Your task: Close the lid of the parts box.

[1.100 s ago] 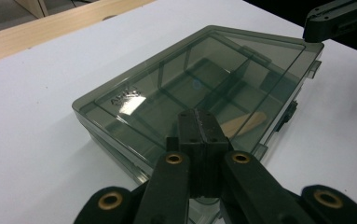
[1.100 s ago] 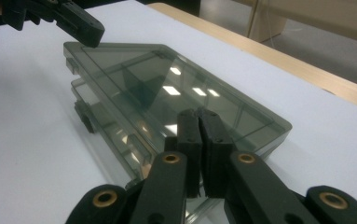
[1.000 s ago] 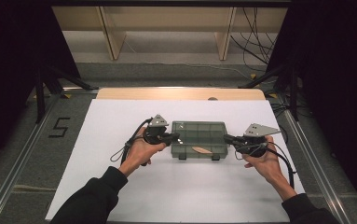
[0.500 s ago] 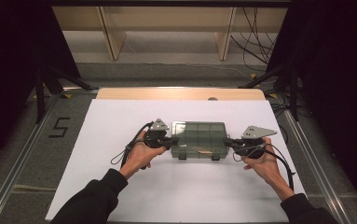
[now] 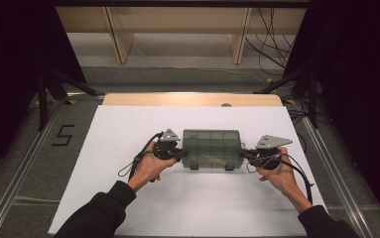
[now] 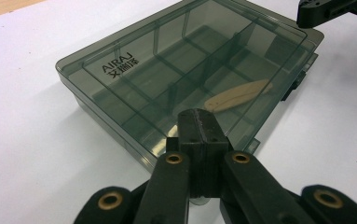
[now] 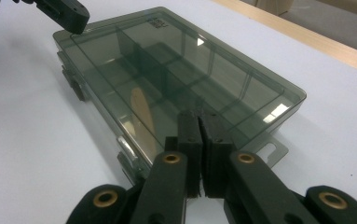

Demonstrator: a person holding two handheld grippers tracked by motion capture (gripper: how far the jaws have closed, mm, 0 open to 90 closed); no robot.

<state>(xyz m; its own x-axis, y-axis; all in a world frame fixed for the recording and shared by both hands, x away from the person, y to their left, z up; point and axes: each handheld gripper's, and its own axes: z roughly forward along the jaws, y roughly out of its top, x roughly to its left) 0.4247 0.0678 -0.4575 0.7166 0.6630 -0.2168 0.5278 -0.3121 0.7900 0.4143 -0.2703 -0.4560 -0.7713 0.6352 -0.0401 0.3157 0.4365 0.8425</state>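
Smoky plastic box (image 5: 212, 148) between grippers, fingers together; left gripper (image 6: 198, 133) view reveals wooden stick (image 6: 238, 94); right gripper (image 7: 199, 140).

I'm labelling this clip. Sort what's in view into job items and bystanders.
Job in hand:
- smoky compartment box, lid shut
- wooden stick inside it
- left gripper, jaws together
- right gripper, jaws together

Just lying about:
- white table sheet
- floor marking 5
- cables behind

The table (image 5: 128, 129) is covered in white (a bare wooden strip shows along its far edge). On it lies a smoky transparent compartment box (image 5: 212, 146), lid closed, near the middle.
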